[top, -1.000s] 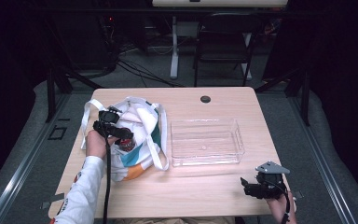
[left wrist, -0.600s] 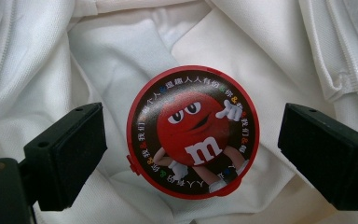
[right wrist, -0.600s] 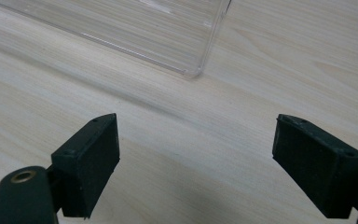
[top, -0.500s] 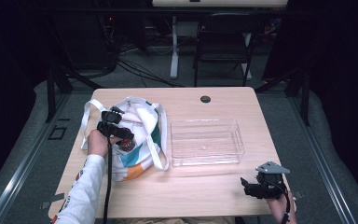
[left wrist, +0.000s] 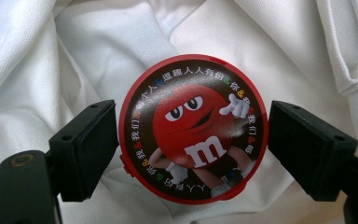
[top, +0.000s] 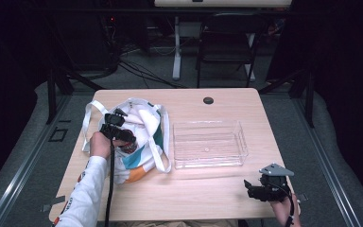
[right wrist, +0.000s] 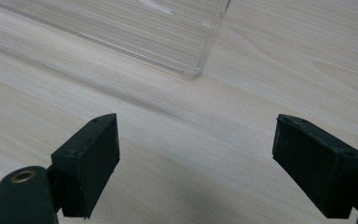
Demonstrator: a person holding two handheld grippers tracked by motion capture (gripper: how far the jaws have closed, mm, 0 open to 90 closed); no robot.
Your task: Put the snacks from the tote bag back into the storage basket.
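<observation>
Where bag hides: red tin

The left hand-held gripper points downward, its 2 jaws just closing, the pads not yet pressing anything. The right hand-held gripper hovers low, jaws spread wide, forearm entering from below.

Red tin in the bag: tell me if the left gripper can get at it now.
Probably yes. The red tin lies uncovered on the bag's white cloth, between the left gripper's jaws, which have just been closing; small gaps remain at both pads.
</observation>
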